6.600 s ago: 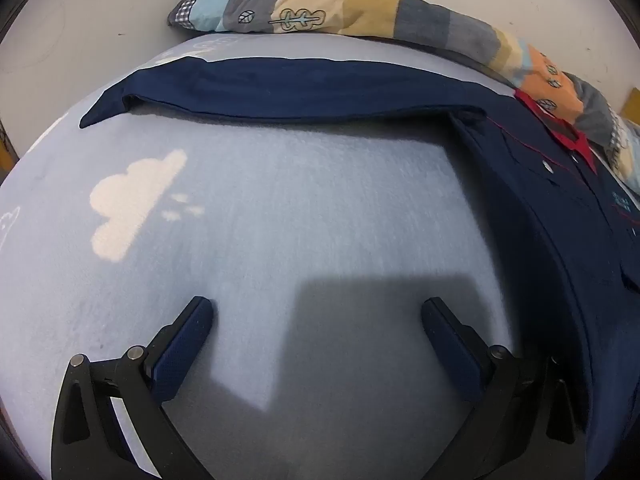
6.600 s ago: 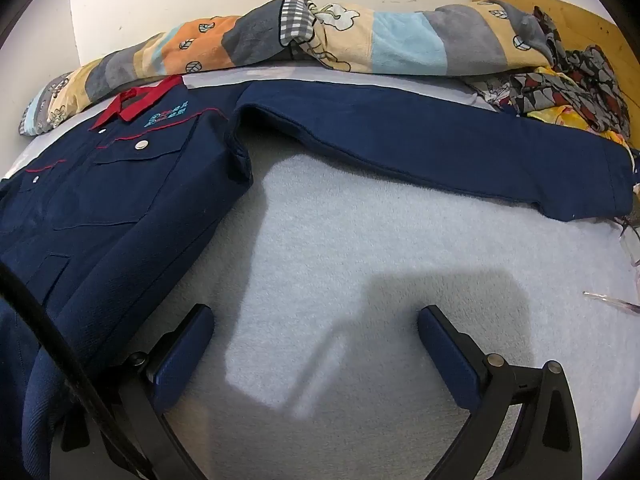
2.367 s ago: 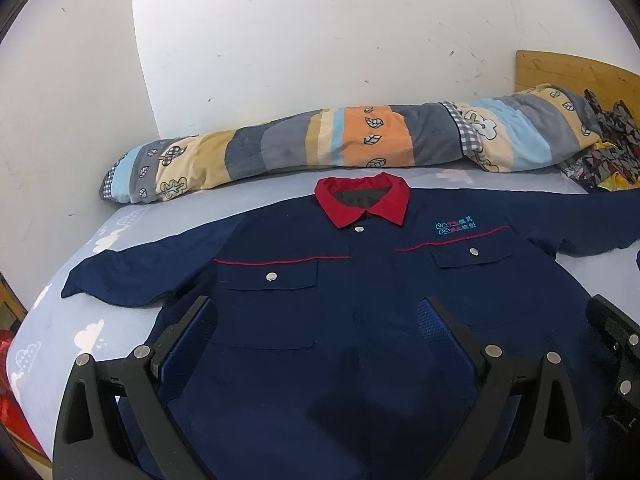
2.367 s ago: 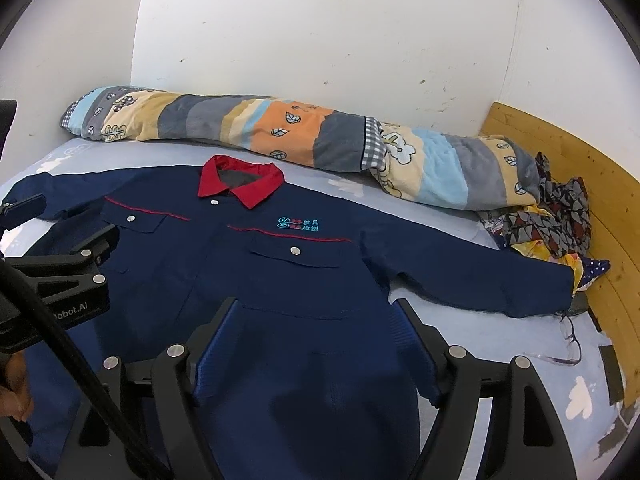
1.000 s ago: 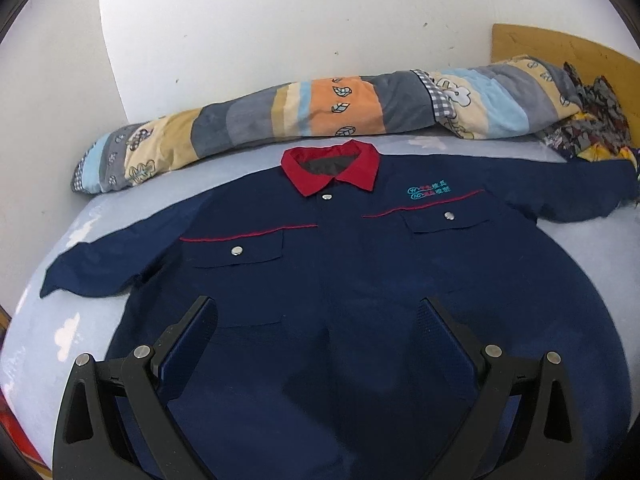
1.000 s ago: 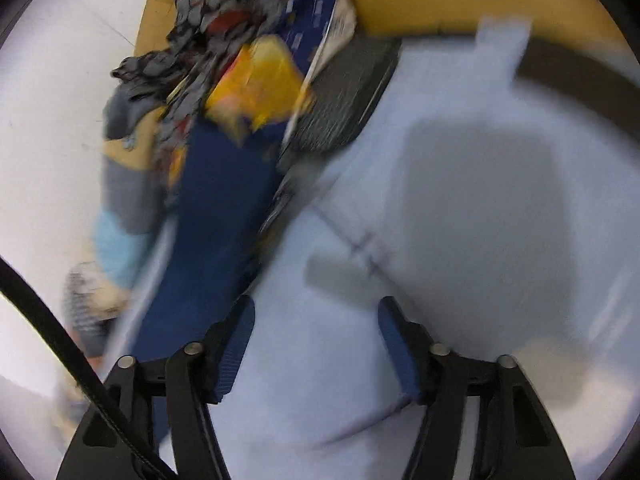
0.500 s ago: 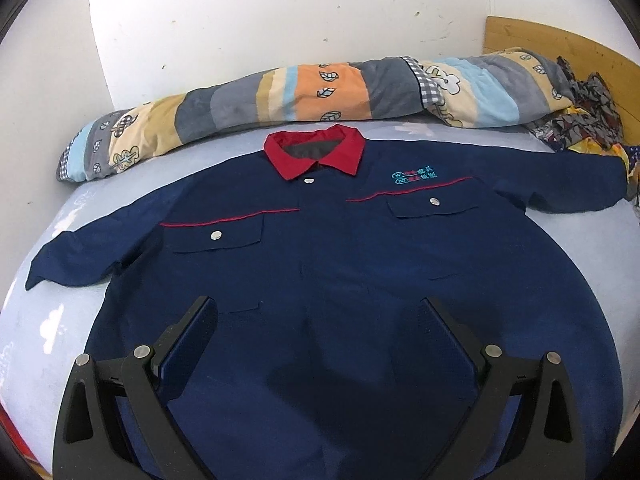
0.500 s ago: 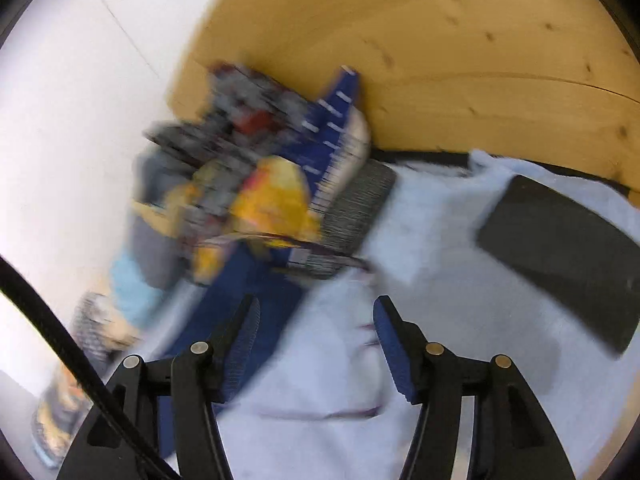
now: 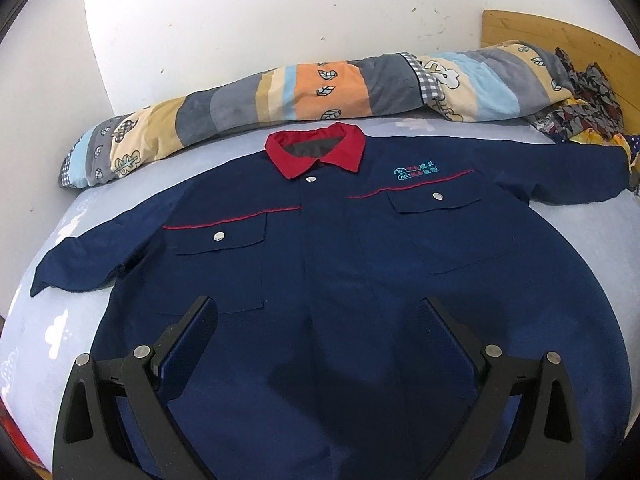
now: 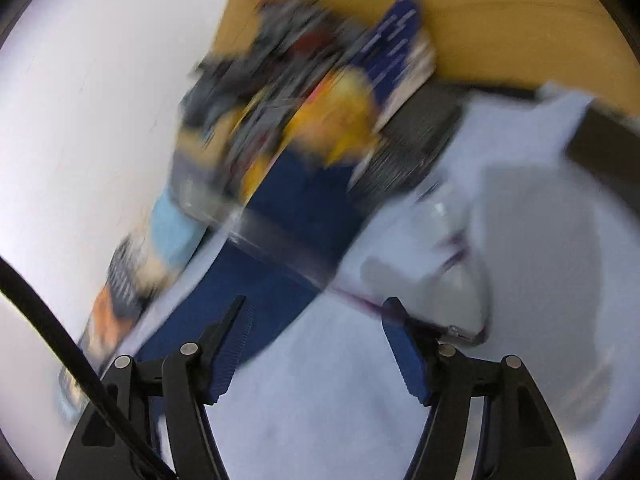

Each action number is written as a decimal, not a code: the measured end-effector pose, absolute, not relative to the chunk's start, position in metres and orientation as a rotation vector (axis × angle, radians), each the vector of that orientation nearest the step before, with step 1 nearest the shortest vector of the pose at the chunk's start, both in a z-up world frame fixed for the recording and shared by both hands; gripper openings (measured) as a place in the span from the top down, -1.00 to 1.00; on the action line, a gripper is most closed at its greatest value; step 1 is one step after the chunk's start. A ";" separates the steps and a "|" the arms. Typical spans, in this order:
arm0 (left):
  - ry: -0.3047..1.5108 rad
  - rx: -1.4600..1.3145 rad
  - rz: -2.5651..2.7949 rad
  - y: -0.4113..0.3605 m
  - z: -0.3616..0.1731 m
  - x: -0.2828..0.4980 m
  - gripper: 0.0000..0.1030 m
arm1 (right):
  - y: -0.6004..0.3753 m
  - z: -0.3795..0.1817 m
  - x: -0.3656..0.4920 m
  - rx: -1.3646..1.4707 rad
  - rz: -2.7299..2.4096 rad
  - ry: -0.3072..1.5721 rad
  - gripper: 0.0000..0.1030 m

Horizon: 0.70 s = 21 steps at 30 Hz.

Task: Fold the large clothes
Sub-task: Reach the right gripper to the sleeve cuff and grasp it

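Both claws are empty as I read them. My left claw (image 9: 316,336) hangs with its jaws spread wide over the lower front of the navy work jacket (image 9: 340,280), nothing between the pads. My right claw (image 10: 316,344) is out at the far sleeve; its jaws are opening, with only pale blue sheet between them, and the sleeve end (image 10: 288,216) lies just ahead and to the left of the fingers. That view is smeared by motion, so I cannot tell exactly where the cuff edge sits.

The jacket lies face up and spread flat on the bed (image 9: 48,320), red collar (image 9: 316,152) toward the rolled patchwork quilt (image 9: 320,88) along the wall, both sleeves stretched out sideways. A heap of patterned clothes (image 10: 288,80) crowds the wooden headboard (image 10: 520,20) close to that sleeve end.

I judge the first fold has not yet started. To do it well I would settle the right claw, pinch only the navy cuff and not the clutter beside it, then carry the sleeve across the chest while the left stays clear.
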State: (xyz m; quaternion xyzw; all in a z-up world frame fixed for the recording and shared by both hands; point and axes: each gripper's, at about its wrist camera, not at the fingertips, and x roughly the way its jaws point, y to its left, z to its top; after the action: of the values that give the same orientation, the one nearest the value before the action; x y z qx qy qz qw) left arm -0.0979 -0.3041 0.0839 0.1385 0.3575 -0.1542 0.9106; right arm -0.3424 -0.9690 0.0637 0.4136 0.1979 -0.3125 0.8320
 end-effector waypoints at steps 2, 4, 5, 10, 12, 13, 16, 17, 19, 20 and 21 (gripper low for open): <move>0.747 0.271 -0.322 -0.305 0.083 -0.097 -0.93 | -0.983 0.076 -0.367 0.885 -0.789 0.358 -0.42; 0.754 0.264 -0.330 -0.307 0.082 -0.097 -0.93 | -0.979 0.084 -0.378 0.895 -0.779 0.308 -0.47; 0.753 0.266 -0.332 -0.308 0.082 -0.098 -0.93 | -0.974 0.083 -0.372 0.908 -0.685 0.301 -0.48; 0.756 0.292 -0.350 -0.317 0.076 -0.102 -0.93 | -0.959 0.051 -0.325 1.000 -0.503 0.350 -0.48; 0.757 0.307 -0.347 -0.319 0.074 -0.102 -0.93 | -0.967 0.034 -0.300 1.002 -0.548 0.391 -0.48; 0.757 0.311 -0.347 -0.319 0.073 -0.102 -0.93 | -0.975 0.027 -0.290 1.020 -0.567 0.407 -0.48; 0.770 0.309 -0.344 -0.320 0.071 -0.099 -0.93 | -1.003 0.005 -0.267 1.086 -0.603 0.414 -0.48; 0.775 0.303 -0.346 -0.321 0.071 -0.098 -0.93 | -1.005 0.001 -0.264 1.086 -0.614 0.424 -0.48; 0.789 0.287 -0.352 -0.322 0.070 -0.097 -0.93 | -1.010 -0.002 -0.255 1.050 -0.626 0.424 -0.51; 0.793 0.284 -0.355 -0.323 0.069 -0.096 -0.93 | -1.012 -0.002 -0.245 1.021 -0.616 0.428 -0.51; 0.796 0.281 -0.358 -0.324 0.069 -0.096 -0.93 | -1.012 -0.001 -0.235 0.985 -0.597 0.444 -0.26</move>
State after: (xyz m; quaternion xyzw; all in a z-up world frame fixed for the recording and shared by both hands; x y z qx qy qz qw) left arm -0.0965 -0.3237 0.0687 0.1354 0.3844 -0.1726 0.8967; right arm -0.2354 -1.0119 -0.0013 0.4617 0.2082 -0.2797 0.8156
